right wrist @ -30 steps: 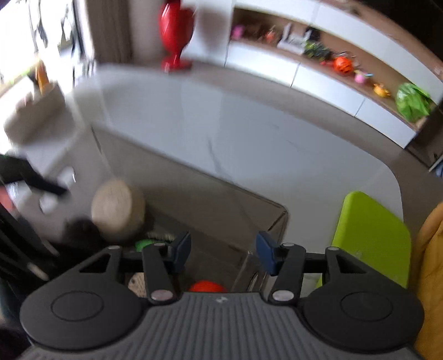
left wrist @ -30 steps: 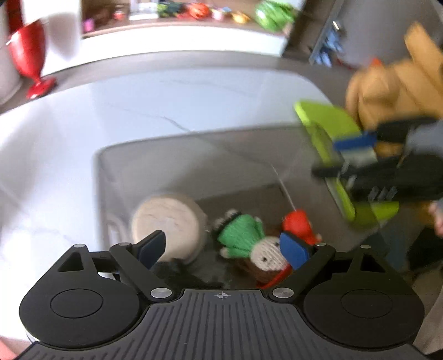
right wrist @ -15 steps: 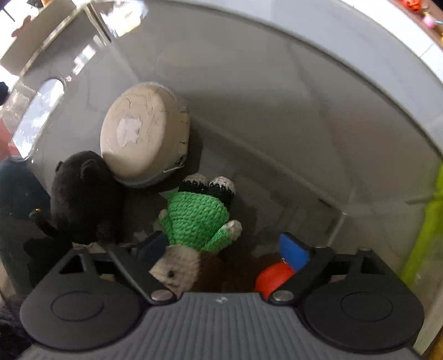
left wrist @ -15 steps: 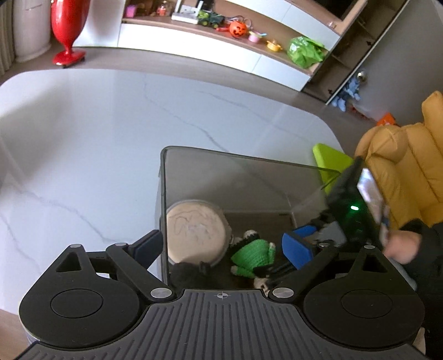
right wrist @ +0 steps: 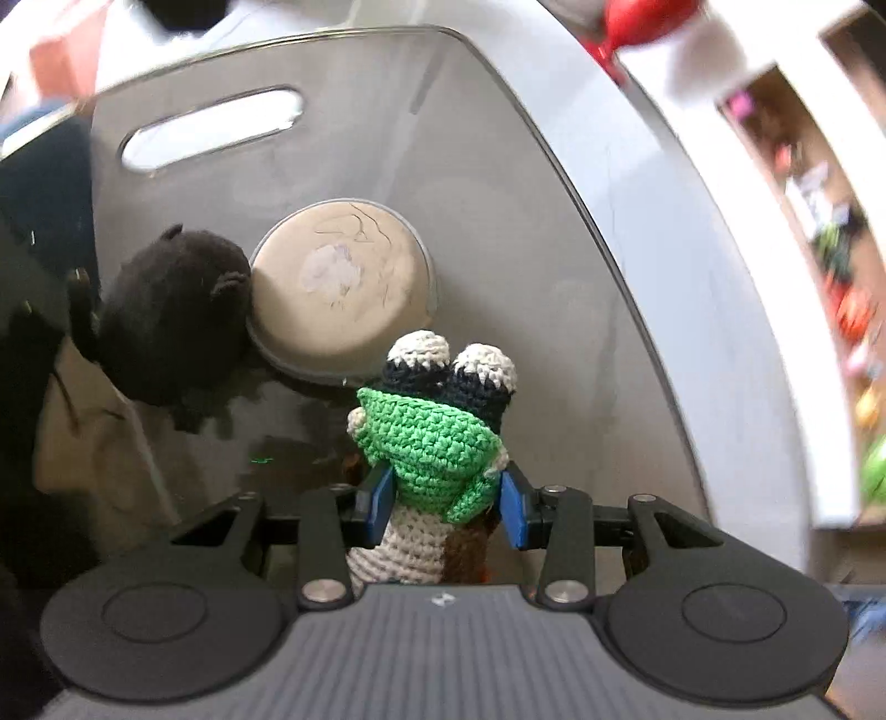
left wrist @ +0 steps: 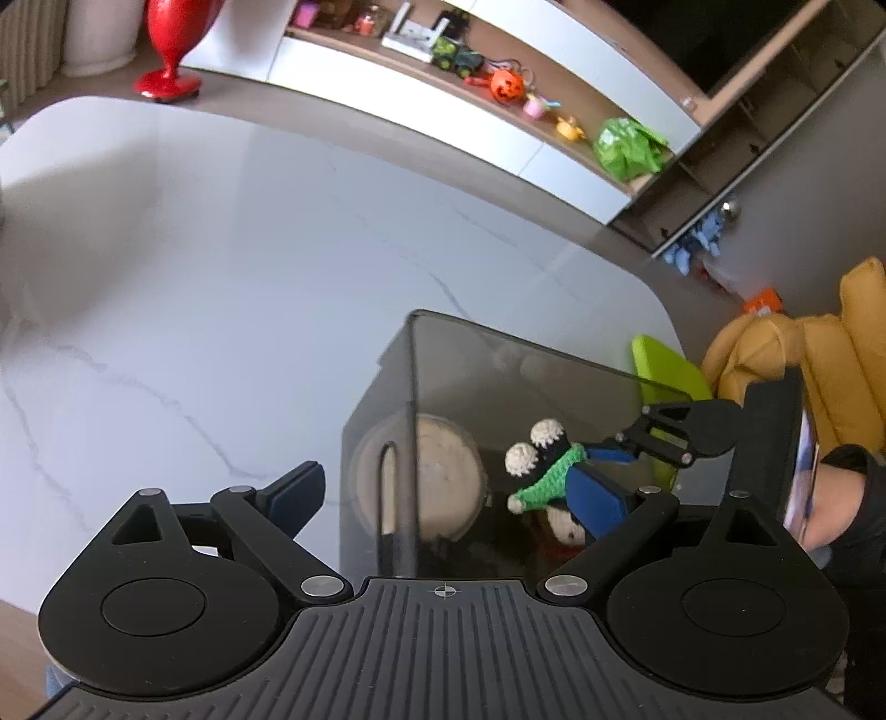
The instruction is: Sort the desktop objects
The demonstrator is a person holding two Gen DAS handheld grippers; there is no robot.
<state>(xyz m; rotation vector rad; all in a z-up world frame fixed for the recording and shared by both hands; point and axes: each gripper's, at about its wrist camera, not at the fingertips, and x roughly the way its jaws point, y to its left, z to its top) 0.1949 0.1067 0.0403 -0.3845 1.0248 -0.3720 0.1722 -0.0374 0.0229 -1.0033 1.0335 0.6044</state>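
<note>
A crocheted doll point(right wrist: 426, 437) in a green sweater lies inside a grey see-through bin point(right wrist: 526, 166). My right gripper point(right wrist: 447, 501) reaches down into the bin, its jaws closing, and both blue pads touch the doll's sides. Beside the doll rest an upturned beige bowl point(right wrist: 338, 288) and a black plush toy point(right wrist: 171, 315). In the left wrist view the doll point(left wrist: 545, 471) shows in the bin point(left wrist: 498, 360) with the right gripper point(left wrist: 598, 457) on it. My left gripper point(left wrist: 446, 493) stands open and empty, straddling the bin's near corner.
The bin stands on a white marble table point(left wrist: 221, 277). A lime green seat point(left wrist: 664, 371) and a yellow chair point(left wrist: 830, 354) are to the right of the table. A red vase point(left wrist: 171, 50) and a shelf of toys are far behind. A person's hand point(left wrist: 830, 509) holds the right gripper.
The right gripper dropped into the bin, rolled, opened wide and then closed around the doll. The left gripper slid left, so the bin now sits right of centre.
</note>
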